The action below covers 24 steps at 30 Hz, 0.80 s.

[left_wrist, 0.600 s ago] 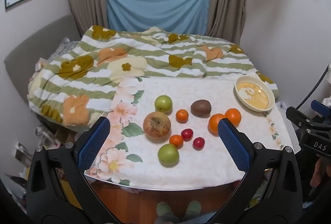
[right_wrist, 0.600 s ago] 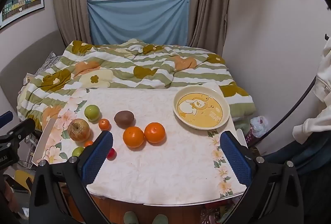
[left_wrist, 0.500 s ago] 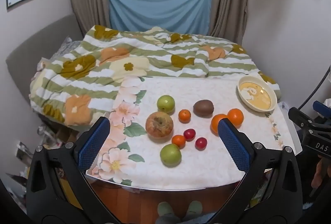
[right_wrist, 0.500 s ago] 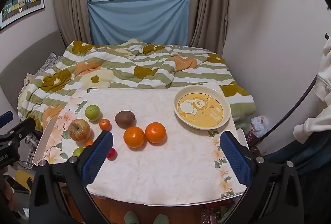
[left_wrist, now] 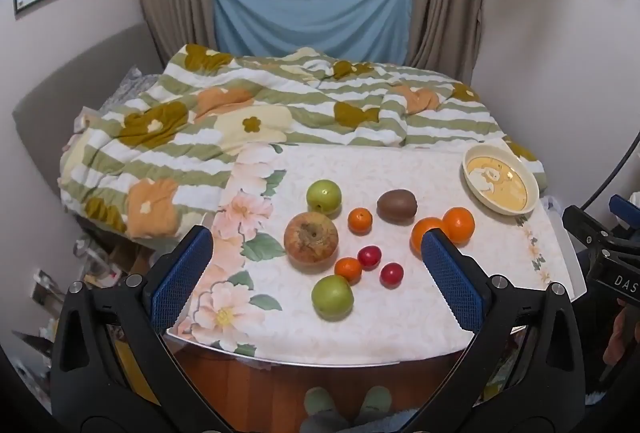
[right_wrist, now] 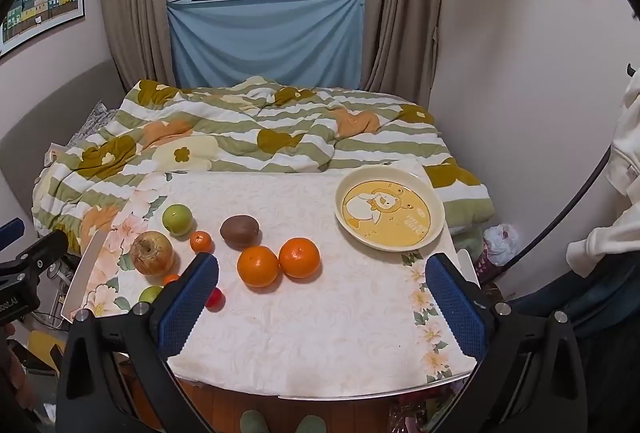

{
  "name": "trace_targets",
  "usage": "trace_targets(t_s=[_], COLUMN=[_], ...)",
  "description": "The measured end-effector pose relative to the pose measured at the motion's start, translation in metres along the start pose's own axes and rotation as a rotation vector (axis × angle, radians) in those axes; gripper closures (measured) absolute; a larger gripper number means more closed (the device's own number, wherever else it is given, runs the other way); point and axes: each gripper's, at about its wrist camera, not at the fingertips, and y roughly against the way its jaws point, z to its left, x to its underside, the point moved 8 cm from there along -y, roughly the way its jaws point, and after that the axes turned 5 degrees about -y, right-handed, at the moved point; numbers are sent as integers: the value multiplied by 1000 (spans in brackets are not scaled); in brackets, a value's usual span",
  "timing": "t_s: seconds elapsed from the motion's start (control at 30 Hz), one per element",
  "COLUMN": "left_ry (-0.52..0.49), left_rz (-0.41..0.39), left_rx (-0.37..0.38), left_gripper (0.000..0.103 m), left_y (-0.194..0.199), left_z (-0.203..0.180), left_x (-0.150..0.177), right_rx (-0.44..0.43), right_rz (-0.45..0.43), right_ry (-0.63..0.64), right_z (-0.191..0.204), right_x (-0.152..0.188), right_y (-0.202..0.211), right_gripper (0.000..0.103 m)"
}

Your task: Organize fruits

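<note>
Both grippers hang above the near edge of the table (left_wrist: 400, 337), tilted down toward it, jaws spread wide with nothing between the pads.

From the left wrist view, the left gripper (left_wrist: 316, 253) frames most of the fruit. Ahead of its fingers lie a russet apple (left_wrist: 311, 242), a green apple (left_wrist: 324, 196) behind it and a second green apple (left_wrist: 332, 297) nearest the camera. A small mandarin (left_wrist: 360, 220) sits right of the russet apple, a second mandarin (left_wrist: 348, 269) touches the near green apple, and two red fruits (left_wrist: 369, 256) (left_wrist: 391, 273) lie just beside that mandarin. A kiwi (left_wrist: 397, 206) lies further back. The two oranges (left_wrist: 459, 225) (left_wrist: 426, 231) touch each other; the nearer one is partly hidden behind the gripper's right finger. All fruit rests on the cloth, clear of the pads.

From the right wrist view, the right gripper (right_wrist: 322, 275) has the two oranges (right_wrist: 257, 265) (right_wrist: 299, 257) just ahead, between its fingers and toward the left one. The plate (right_wrist: 434, 201) sits at the far right corner, empty, beyond the right finger. The kiwi (right_wrist: 239, 231) lies behind the oranges; the remaining fruit is off to the left, some of it hidden behind the left finger.
</note>
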Motion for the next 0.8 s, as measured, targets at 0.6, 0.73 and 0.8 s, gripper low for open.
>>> trace_targets(t_s=[0.6,0.73,0.8], left_ry=[-10,-9,-9], left_rz=[-3,-3,-5], left_rx=[-8,-9,-8], left_gripper=[0,0,0], left_y=[2,3,3], left_z=[0,0,0], left_x=[-4,-4,-4], right_rx=[-1,-1,-3], right_rz=[-2,-3,-2], right_ry=[-2,-2,-4], right_z=[0,-1,-1], right_x=[2,2,2], right_y=[2,2,2], right_gripper=[0,0,0])
